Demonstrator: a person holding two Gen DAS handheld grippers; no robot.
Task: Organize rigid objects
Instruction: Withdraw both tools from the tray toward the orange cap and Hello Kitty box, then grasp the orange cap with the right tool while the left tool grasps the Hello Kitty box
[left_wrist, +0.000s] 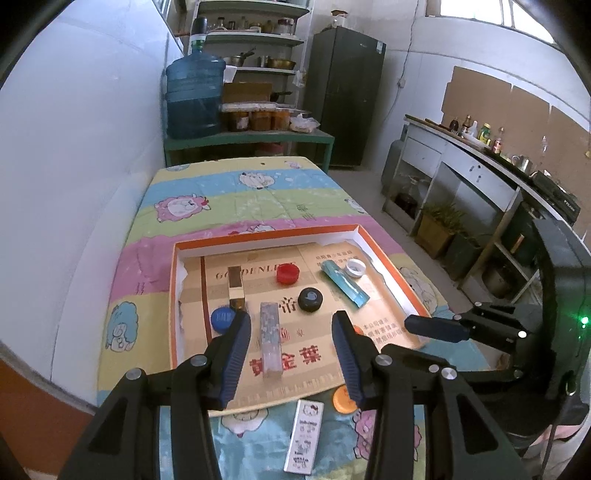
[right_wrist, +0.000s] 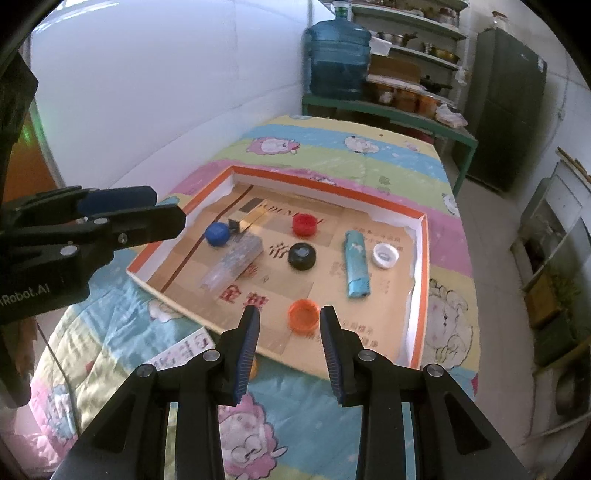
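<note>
An orange-rimmed shallow box (left_wrist: 373, 242) (right_wrist: 332, 182) lies on the table. In it are a red cap (left_wrist: 287, 274) (right_wrist: 306, 224), a black cap (left_wrist: 310, 299) (right_wrist: 302, 255), a blue cap (left_wrist: 221, 318) (right_wrist: 217, 233), a white cap (left_wrist: 355, 267) (right_wrist: 385, 255), a teal packet (left_wrist: 343, 287) (right_wrist: 355, 268), a clear stick box (left_wrist: 270, 339) (right_wrist: 233, 266), a gold-brown box (left_wrist: 235, 288) (right_wrist: 244, 220) and an orange cap (right_wrist: 303, 315). A white Hello Kitty box (left_wrist: 303, 435) and another orange cap (left_wrist: 341, 400) lie outside it. My left gripper (left_wrist: 291, 328) is open above the clear box. My right gripper (right_wrist: 290, 314) is open and empty, just above the orange cap.
The table has a pastel sheep-print cover (left_wrist: 258, 192). A white wall runs along the left. Behind the table stand a green bench (left_wrist: 251, 138) with a blue water jug (left_wrist: 194, 96), shelves and a dark cabinet (left_wrist: 345, 92). A counter (left_wrist: 480, 162) lines the right.
</note>
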